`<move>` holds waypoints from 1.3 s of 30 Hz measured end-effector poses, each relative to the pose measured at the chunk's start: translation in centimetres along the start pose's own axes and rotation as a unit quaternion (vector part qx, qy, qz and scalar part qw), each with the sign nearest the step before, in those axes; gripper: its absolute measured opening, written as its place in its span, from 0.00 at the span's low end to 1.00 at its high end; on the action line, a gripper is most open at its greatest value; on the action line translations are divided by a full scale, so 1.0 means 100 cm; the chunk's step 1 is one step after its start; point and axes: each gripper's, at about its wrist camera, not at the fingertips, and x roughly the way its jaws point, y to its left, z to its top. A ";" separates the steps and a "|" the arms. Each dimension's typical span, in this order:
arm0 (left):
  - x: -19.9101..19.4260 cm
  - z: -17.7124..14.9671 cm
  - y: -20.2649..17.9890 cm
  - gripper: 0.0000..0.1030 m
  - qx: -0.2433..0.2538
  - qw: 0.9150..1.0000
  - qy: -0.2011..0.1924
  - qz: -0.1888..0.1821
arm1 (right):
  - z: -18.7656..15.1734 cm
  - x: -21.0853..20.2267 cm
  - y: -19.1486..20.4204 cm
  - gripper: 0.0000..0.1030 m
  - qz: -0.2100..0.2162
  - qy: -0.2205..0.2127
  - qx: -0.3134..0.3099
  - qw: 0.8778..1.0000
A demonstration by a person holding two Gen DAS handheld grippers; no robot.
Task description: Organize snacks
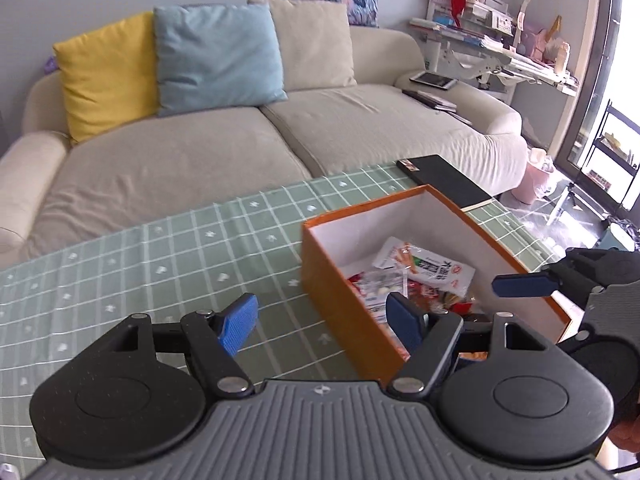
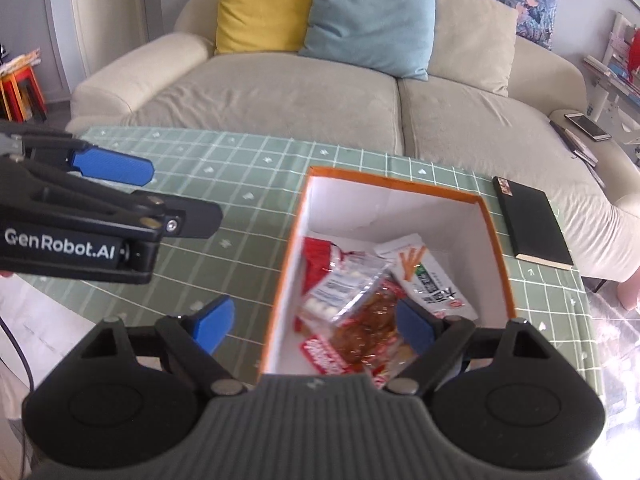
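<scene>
Two claws hang over the counter (image 1: 160,248), both spread wide with nothing between their blue pads. The left claw (image 1: 320,320) straddles the near left wall of the orange box (image 1: 340,308), one pad over the green checked cloth and the other above the box's inside. The right claw (image 2: 316,328) is placed the same way at the near end of the box, its right pad just over the snack packets (image 2: 360,308). These packets lie piled on the white floor of the box: a clear bag of small white pieces (image 2: 340,292), a glossy brown-red packet (image 2: 372,328), red-and-white wrappers and, toward the far right, a white packet printed with orange sticks (image 2: 424,276). A black notebook (image 2: 532,224) lies flat on the counter just beyond the box's right wall, apart from it. Behind the counter stands a beige sofa (image 2: 300,100) with yellow, blue and cream cushions.
</scene>
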 end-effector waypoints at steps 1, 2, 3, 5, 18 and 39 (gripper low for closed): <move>-0.006 -0.005 0.004 0.83 0.001 1.000 -0.003 0.007 | -0.002 -0.004 0.008 0.83 -0.004 -0.008 0.002 1.000; -0.012 -0.011 0.008 0.83 0.002 1.000 -0.005 0.013 | -0.004 -0.009 0.015 0.83 -0.007 -0.016 0.006 1.000; -0.017 -0.016 0.012 0.83 0.003 1.000 -0.008 0.019 | -0.007 -0.012 0.022 0.83 -0.008 -0.023 0.012 1.000; -0.028 -0.029 0.017 0.83 0.004 0.999 -0.014 0.032 | -0.014 -0.019 0.035 0.83 -0.008 -0.037 0.027 0.999; -0.075 -0.098 0.033 0.83 -0.045 0.994 -0.063 0.078 | -0.067 -0.062 0.084 0.83 -0.084 -0.128 0.087 0.984; -0.073 -0.151 0.044 0.87 -0.105 0.984 -0.042 0.141 | -0.106 -0.050 0.107 0.84 -0.085 -0.135 0.094 0.983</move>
